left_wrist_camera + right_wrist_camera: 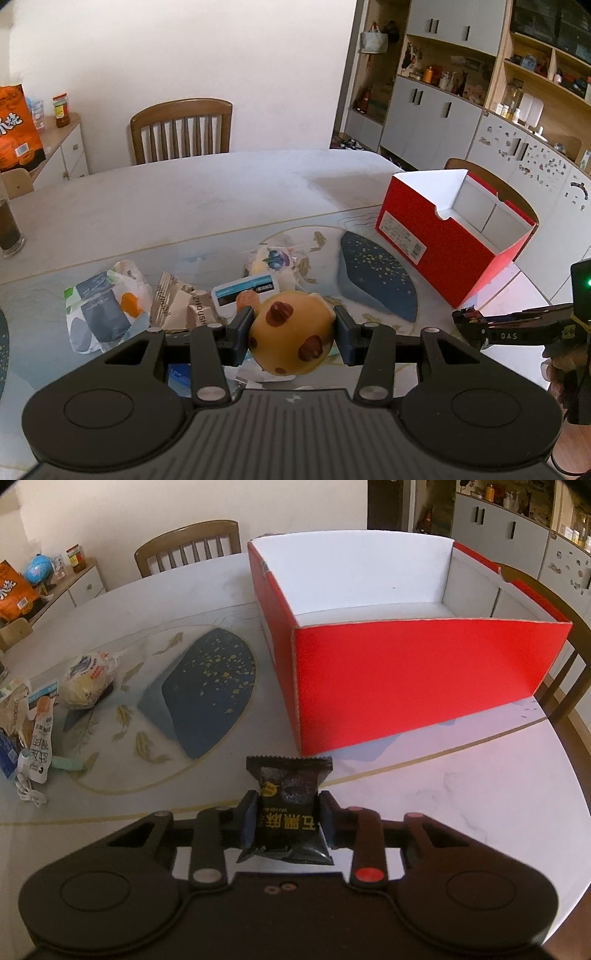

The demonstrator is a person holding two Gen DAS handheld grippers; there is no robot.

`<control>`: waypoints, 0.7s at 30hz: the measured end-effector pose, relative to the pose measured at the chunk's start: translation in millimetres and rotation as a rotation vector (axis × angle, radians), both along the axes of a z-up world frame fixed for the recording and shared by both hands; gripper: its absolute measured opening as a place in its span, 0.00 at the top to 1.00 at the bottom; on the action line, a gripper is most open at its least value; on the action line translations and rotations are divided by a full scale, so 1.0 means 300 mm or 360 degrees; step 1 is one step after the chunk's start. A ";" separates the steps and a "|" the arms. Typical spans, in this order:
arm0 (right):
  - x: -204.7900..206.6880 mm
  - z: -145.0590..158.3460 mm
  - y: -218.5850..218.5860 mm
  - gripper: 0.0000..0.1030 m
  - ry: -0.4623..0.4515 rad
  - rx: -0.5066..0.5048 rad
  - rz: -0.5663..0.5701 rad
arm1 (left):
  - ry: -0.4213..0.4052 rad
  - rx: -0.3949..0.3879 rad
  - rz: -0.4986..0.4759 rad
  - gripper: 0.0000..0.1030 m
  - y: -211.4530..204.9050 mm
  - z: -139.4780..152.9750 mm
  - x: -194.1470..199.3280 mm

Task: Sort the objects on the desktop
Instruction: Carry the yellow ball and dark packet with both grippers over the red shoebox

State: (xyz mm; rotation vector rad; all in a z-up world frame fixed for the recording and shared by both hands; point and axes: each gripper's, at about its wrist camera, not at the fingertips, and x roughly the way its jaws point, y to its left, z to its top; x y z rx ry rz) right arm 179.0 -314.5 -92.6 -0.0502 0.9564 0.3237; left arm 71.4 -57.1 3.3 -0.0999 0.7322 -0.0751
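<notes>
Snack packets (107,310) are lying in a loose heap on the left part of the pale table (184,199), and beyond them a wrapped bun (271,262) is sitting near the dark blue placemat (376,273). We are holding the left gripper (291,332) above this pile, its pads pressing on either side of a round yellow toy with brown spots (290,332), so the jaws are standing only as wide as the toy. Further right, the red box (424,679) is standing open on the table, its white inside bare in what we are seeing. Just in front of its near corner we are holding the right gripper (288,821), jaws narrowed against a black snack packet (288,805) with yellow lettering; the packet is sticking up between the pads, its crimped top edge towards the box.
</notes>
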 end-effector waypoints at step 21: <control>-0.034 0.335 -0.141 0.69 -0.0252 0.0223 0.0016 | -0.0097 -0.0021 -0.0167 0.57 -0.160 0.057 0.080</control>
